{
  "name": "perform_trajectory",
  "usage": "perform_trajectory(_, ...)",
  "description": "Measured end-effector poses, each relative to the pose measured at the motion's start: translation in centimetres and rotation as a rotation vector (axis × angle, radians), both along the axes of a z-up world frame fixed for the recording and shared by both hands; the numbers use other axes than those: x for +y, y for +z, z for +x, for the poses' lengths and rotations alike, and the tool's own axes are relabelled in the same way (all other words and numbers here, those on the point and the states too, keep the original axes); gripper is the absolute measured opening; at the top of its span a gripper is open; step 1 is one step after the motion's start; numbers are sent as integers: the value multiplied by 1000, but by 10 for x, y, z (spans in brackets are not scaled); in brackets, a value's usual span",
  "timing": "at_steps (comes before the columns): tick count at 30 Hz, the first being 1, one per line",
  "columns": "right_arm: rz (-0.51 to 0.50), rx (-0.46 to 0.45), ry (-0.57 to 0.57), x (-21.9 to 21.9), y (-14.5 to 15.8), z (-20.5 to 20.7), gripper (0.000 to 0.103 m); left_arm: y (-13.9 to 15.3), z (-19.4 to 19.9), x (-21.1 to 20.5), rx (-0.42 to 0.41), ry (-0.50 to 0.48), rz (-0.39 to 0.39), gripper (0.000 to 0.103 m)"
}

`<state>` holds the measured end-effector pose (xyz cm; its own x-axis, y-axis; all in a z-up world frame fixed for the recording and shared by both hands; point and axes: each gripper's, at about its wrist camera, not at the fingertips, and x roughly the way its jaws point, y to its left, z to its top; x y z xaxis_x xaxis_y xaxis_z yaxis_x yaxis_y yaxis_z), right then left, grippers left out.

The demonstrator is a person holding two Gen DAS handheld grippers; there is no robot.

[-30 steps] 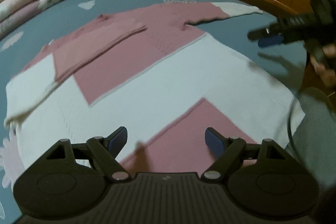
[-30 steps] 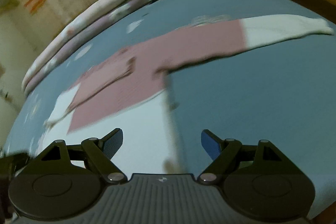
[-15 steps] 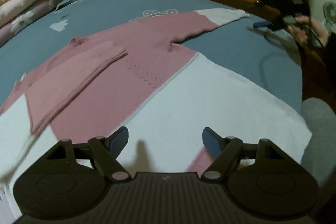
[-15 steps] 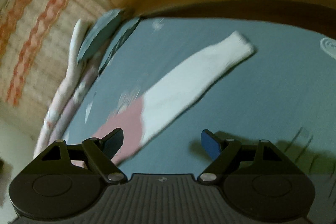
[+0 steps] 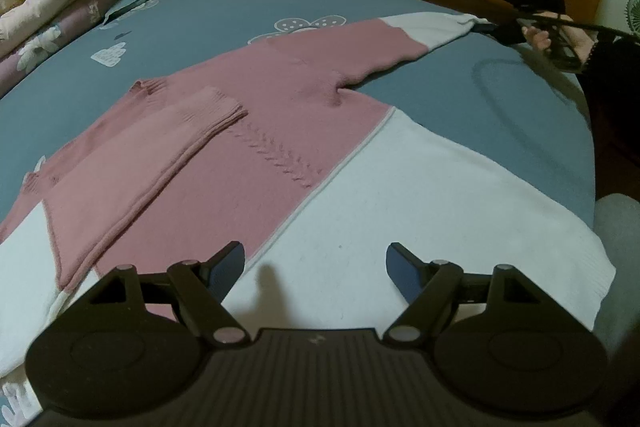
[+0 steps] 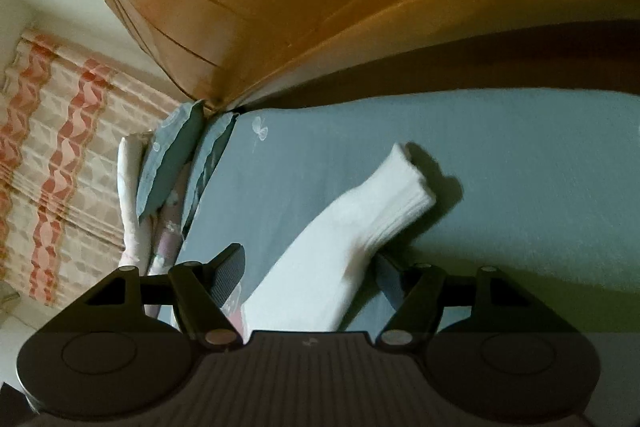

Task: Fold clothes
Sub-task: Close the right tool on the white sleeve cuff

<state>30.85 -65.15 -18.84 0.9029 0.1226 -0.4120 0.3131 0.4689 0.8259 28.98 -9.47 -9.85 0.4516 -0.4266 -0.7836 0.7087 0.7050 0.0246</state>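
We can't tell whether our right gripper [image 6: 308, 269] touches the white sleeve cuff [image 6: 394, 195] (half-hidden) between its closing fingers — reached since earlier; left gripper [image 5: 314, 265] spread, empty over the sweater [image 5: 280, 131].

Pink-and-white knit sweater [image 5: 280, 131] flat on bed, one sleeve folded across chest, other outstretched.

No readable text or labels
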Motion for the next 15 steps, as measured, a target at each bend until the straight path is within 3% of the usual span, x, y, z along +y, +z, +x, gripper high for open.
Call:
perform_trajectory(11,-75,-31,1,-1,-1,12,73,-4,3,-3,11,13,-25,78)
perform_trajectory(13,-123,-16,5,2,0,9,65,-5,4,-2,20,16,-36,78)
perform_trajectory(15,-145,9,-2,0,-2,6,47,-7,5,-2,23,22,-27,78)
